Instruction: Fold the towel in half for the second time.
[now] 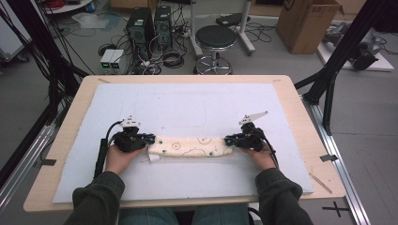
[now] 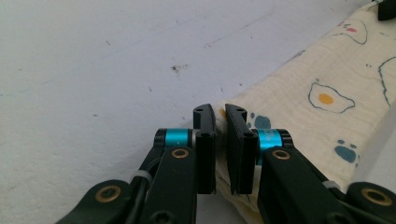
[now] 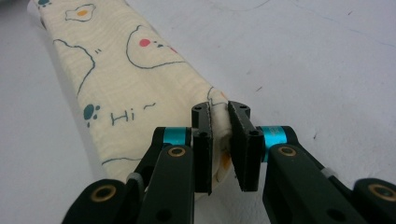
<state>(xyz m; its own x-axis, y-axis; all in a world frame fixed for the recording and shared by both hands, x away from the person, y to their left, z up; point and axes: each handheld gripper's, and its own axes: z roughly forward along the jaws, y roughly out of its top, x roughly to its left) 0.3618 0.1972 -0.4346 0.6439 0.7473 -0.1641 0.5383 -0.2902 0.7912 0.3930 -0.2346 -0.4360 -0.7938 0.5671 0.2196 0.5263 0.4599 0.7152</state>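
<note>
A cream cloth [image 1: 190, 146] printed with fried eggs, bears and paw marks lies folded into a long narrow strip across the white mat [image 1: 187, 108]. My left gripper [image 1: 151, 139] pinches the strip's left end; in the left gripper view the cloth [image 2: 299, 102] runs off to the upper right, and a fold of it sits squeezed between the left gripper [image 2: 220, 111]'s nearly closed jaws. My right gripper [image 1: 228, 140] holds the opposite end. In the right gripper view the cloth [image 3: 116, 79] stretches to the upper left, its end caught in the right gripper [image 3: 220, 108].
The mat covers most of a light wooden table [image 1: 70, 117]. On the floor behind the table are a black stool [image 1: 215, 38], two computer towers [image 1: 150, 26] with tangled cables, and a cardboard box [image 1: 307, 23]. Black frame posts [image 1: 345, 42] stand at the right.
</note>
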